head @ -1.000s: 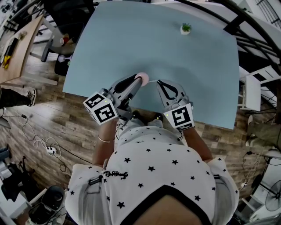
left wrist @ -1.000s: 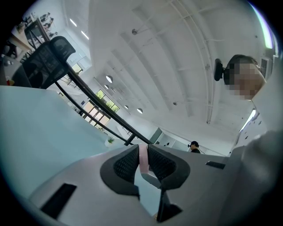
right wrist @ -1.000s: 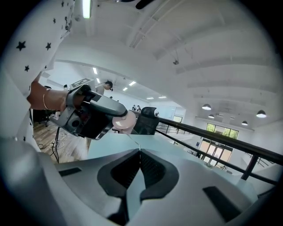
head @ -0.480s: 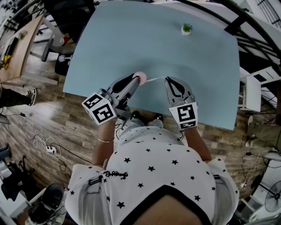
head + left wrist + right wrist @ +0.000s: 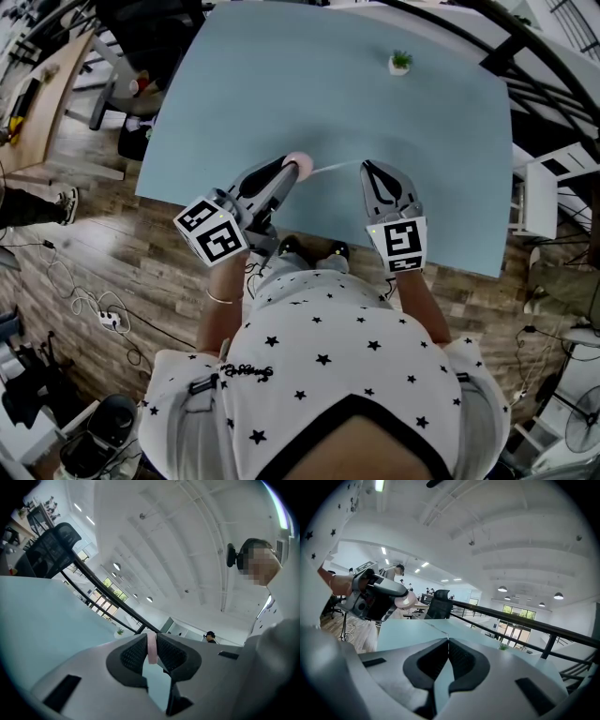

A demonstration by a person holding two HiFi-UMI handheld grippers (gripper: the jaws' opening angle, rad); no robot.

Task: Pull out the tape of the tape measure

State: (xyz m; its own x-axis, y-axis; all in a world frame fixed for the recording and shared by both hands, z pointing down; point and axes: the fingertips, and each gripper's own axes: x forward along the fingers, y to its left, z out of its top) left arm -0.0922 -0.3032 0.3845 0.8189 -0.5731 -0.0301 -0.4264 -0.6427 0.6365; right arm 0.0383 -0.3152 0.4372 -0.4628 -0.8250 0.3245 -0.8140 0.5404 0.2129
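Observation:
A small pink round tape measure (image 5: 299,165) sits at the tips of my left gripper (image 5: 289,172), which is shut on it above the near part of the light blue table (image 5: 375,112). In the left gripper view the pink case (image 5: 152,648) stands edge-on between the two dark pads. A thin pale tape (image 5: 336,168) runs from the case rightward to my right gripper (image 5: 367,166), whose jaws are shut on its end. The right gripper view shows those jaws (image 5: 448,641) pressed together and, at the left, the left gripper (image 5: 377,595) with the pink case (image 5: 406,599).
A small potted plant (image 5: 398,62) stands at the table's far right. A black office chair (image 5: 439,607) is beyond the far left corner. A white chair (image 5: 542,192) stands off the right edge. The person's legs and shoes are at the near edge.
My right gripper has moved to the right, away from the left one, and the stretch of tape between them has grown longer. The left gripper has stayed in place with the case.

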